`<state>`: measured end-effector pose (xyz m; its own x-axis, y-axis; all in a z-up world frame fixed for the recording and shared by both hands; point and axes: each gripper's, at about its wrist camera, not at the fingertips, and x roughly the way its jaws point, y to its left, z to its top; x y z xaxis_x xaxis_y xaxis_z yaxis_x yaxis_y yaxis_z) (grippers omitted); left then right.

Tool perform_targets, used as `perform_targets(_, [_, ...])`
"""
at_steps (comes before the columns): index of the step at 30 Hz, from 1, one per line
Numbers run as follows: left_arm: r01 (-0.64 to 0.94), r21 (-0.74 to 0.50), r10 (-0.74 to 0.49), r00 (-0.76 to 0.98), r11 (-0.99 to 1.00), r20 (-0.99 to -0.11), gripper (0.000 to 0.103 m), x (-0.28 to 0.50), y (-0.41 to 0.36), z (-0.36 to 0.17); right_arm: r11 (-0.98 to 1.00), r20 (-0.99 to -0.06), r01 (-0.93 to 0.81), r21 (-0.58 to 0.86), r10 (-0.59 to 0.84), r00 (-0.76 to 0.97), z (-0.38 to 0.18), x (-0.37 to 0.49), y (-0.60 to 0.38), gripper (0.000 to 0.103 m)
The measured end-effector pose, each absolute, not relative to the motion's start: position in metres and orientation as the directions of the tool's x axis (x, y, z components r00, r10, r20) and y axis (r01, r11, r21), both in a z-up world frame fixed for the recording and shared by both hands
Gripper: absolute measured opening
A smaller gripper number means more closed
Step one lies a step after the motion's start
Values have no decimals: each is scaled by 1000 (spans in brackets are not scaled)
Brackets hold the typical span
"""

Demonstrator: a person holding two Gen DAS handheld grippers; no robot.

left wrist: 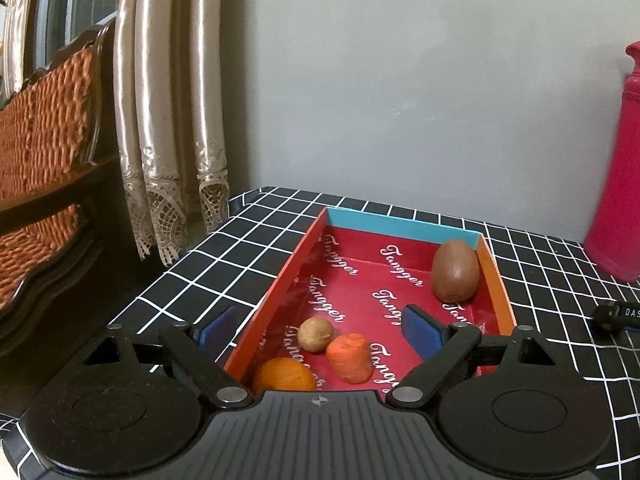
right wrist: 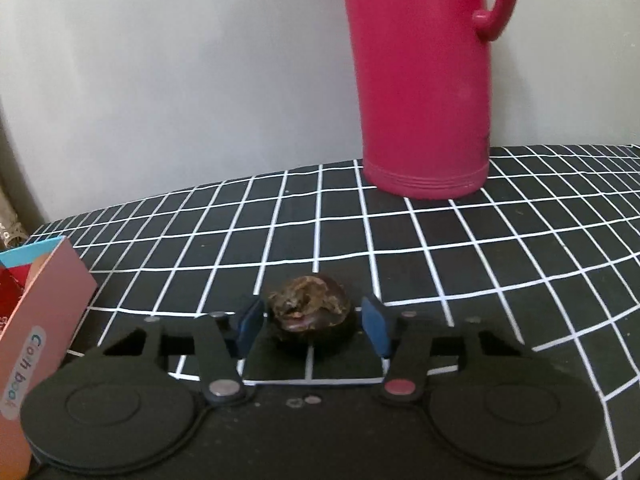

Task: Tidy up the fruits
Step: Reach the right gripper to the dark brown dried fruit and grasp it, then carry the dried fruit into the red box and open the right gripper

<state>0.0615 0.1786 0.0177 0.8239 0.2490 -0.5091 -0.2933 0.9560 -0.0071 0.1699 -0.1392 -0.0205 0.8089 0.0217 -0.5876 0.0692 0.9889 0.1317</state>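
Note:
In the left wrist view a red cardboard box (left wrist: 280,276) lies on the checked table and holds a brown egg-shaped fruit (left wrist: 456,270), a small tan round fruit (left wrist: 315,334), an orange carrot piece (left wrist: 350,357) and an orange (left wrist: 283,376). My left gripper (left wrist: 318,328) is open above the box's near end, its left pad outside the box wall. In the right wrist view a dark brown wrinkled fruit (right wrist: 311,310) rests on the table between the open pads of my right gripper (right wrist: 314,326), with a gap on each side.
A tall pink jug (right wrist: 424,80) stands at the back by the wall; it also shows in the left wrist view (left wrist: 618,168). The box's outer wall (right wrist: 40,320) is at the right gripper's left. A small black object (left wrist: 618,316) lies right of the box. A wicker chair (left wrist: 44,152) and curtains stand off the table's left edge.

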Motion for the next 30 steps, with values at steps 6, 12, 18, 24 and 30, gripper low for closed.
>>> perform_targets(6, [-302,-15,253,824,953,-507,89,61,184,19,992,-567,44,117,30,823,-21,167,-130,48])
perform_targets(12, [-308,-19,259,829,951,-497,89,57,187,21,987,-525,-29,158,109,844,-9,155,-116,48])
perform_targets(18, [-341,-29,284,825,940,-488,89,52,197,24,954,-447,-199,225,283,848,20,135,-81,48])
perform_targets(24, [-373,-33,310,815,927,-489,89,46,209,24,900,-418,-369,231,434,798,37,118,-32,48])
perform_targets(30, [-415,-51,338,801,908,-495,89,30,226,22,864,-448,-454,216,501,741,40,111,10,48])
